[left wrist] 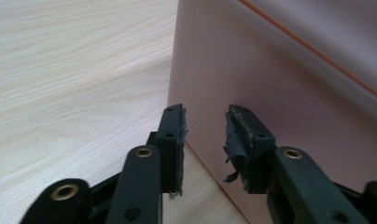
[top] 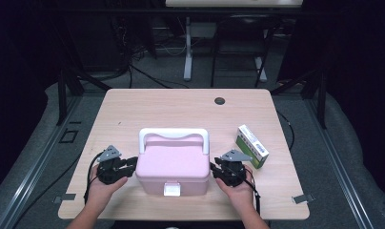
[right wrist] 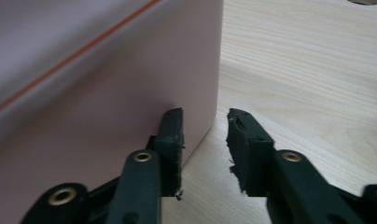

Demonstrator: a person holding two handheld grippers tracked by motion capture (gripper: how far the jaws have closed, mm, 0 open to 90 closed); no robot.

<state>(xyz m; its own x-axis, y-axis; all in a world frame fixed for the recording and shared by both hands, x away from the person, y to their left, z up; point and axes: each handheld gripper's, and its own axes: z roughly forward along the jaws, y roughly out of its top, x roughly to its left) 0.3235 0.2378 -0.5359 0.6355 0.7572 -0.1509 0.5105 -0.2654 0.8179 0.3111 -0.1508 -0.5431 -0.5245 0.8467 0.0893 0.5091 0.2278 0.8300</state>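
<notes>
Pink box (top: 172, 168): sits near the front edge of the table (top: 133, 109), between the two grippers; lid down, white handle (top: 174, 135) folded across the top, white latch (top: 172, 189) on the front face.
Box seam: thin orange line between lid and body, running up and away above both pairs of jaws in the gripper views.
Left gripper (top: 132, 166): at the box's left wall, held in the person's left hand (top: 101, 190); jaws parted with nothing between them. In the left gripper view (left wrist: 205, 122) the box wall (left wrist: 280, 84) stands right in front of the jaws, its near corner just left of the gap.
Right gripper (top: 213, 170): at the box's right wall, held in the right hand (top: 238, 192); jaws likewise apart and empty. In the right gripper view (right wrist: 205, 123) the box's corner (right wrist: 130, 88) rises just behind the left jaw, bare table ahead of the right jaw.
Contact: jaw tips lie just beside the walls; whether they touch cannot be told.
Pads: worn, frayed at the edges on both grippers.
Green and white carton (top: 252, 146): lying flat on the table, beyond and to the outside of the right gripper, apart from the box.
Cable hole (top: 219, 100): dark round opening near the table's far edge.
</notes>
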